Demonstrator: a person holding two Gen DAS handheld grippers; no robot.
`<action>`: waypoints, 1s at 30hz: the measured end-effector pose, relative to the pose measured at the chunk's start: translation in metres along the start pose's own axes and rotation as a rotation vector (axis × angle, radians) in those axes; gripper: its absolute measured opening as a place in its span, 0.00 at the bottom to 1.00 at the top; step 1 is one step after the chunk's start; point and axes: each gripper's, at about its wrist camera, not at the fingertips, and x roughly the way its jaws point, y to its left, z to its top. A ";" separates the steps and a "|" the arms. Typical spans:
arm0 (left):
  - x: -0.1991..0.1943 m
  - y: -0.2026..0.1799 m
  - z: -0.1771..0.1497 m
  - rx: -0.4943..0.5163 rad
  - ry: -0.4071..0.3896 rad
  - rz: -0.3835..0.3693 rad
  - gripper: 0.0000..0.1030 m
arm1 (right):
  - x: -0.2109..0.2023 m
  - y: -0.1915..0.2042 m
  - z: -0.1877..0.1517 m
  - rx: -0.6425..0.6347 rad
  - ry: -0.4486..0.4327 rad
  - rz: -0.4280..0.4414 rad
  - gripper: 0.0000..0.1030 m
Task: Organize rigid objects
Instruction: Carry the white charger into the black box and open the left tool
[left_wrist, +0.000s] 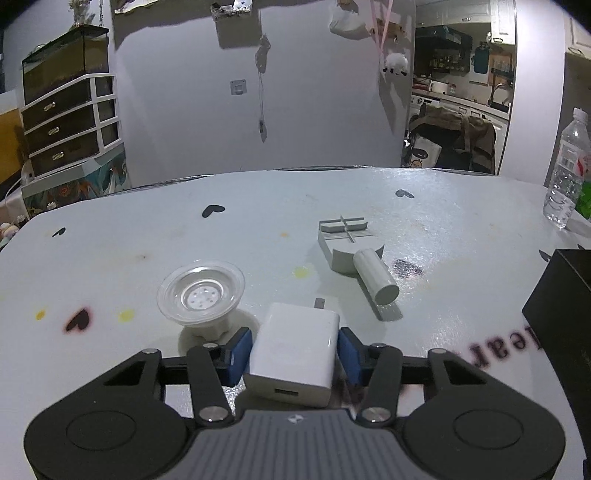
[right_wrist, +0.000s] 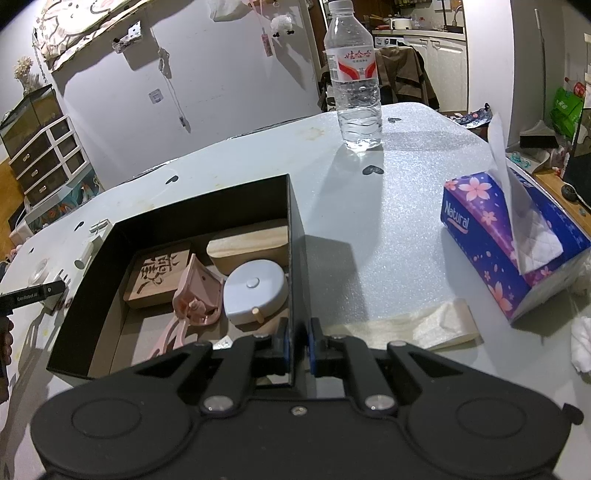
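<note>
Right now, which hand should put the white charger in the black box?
The left. Its tongs already have the white charger between their blue pads. The right tongs are busy pinching the wall of the black box.

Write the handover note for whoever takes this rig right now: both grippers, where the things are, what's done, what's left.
Left gripper: pads on both sides of the white charger, which is on the table; looks gripped, not lifted.
Right gripper: shut on the right wall of the black box, steadying it.
Done, in the box: carved wooden block, wooden case, pink clip, pale round gadget.
Left on the table: charger, clear suction cup, grey tool with cylinder handle.
Water bottle and tissue pack stand apart from the box.
</note>
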 end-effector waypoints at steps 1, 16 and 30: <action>-0.001 0.000 -0.001 0.000 -0.003 -0.002 0.50 | 0.000 0.000 0.000 0.000 0.000 0.000 0.10; -0.061 -0.027 0.021 0.126 -0.120 -0.268 0.47 | 0.000 0.000 0.000 -0.002 0.001 0.000 0.10; -0.091 -0.156 0.029 0.669 -0.122 -0.772 0.47 | 0.000 -0.001 -0.001 0.006 -0.003 0.007 0.10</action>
